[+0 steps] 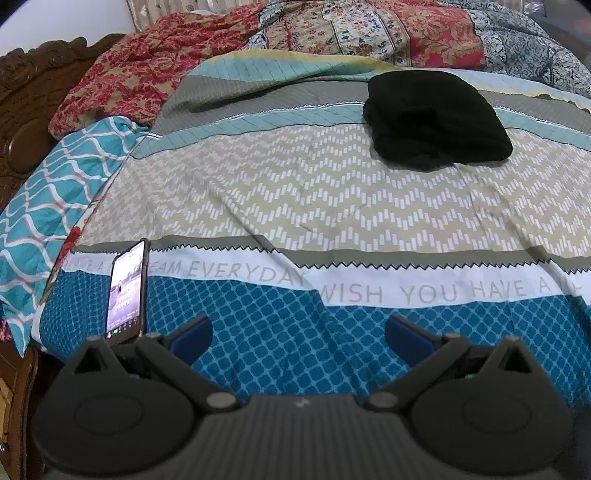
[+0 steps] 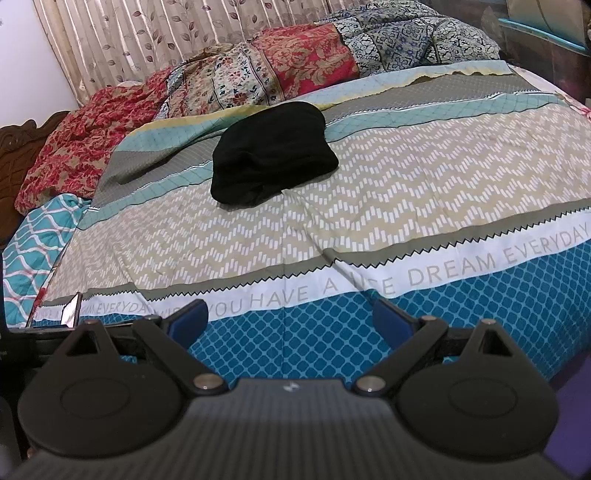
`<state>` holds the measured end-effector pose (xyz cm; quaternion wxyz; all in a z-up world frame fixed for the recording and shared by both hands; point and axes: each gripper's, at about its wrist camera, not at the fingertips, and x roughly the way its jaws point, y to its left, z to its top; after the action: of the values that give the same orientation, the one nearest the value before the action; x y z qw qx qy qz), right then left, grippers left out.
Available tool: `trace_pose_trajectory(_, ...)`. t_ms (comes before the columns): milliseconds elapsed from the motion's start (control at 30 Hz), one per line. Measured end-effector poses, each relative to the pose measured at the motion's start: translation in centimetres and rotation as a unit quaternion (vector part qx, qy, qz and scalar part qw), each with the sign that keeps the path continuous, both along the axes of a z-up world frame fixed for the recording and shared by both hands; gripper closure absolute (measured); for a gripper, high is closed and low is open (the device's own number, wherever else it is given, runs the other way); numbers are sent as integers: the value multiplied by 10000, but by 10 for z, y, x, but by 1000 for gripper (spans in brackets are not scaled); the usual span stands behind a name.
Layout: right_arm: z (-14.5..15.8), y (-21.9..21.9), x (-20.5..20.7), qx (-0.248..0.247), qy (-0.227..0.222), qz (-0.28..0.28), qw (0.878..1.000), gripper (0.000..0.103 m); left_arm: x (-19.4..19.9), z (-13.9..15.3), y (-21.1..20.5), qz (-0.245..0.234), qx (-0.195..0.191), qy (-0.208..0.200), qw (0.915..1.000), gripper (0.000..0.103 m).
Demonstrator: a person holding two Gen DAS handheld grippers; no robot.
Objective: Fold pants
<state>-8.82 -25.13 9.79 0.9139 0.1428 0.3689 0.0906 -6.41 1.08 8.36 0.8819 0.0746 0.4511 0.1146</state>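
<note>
The black pants lie in a compact folded bundle on the patterned bedsheet, far from both grippers; they also show in the right wrist view. My left gripper is open and empty, held over the blue diamond band at the bed's near edge. My right gripper is open and empty, also over the near edge of the sheet.
A phone with its screen lit lies on the sheet near the left gripper; its edge shows in the right wrist view. A floral quilt is bunched at the far side. A teal pillow and a wooden headboard are at left.
</note>
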Motion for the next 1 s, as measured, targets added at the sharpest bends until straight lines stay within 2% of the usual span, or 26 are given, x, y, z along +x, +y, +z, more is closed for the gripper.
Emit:
trace_pose_trajectory(200,0,0,0,5,10,14,10000,6,0,-1,1,-28,22,-2,10000,0)
trace_pose_trajectory(1000,-2,-3,-1,25,65,32,10000,6,1,-17,-2,-67,-139,496,9986,0)
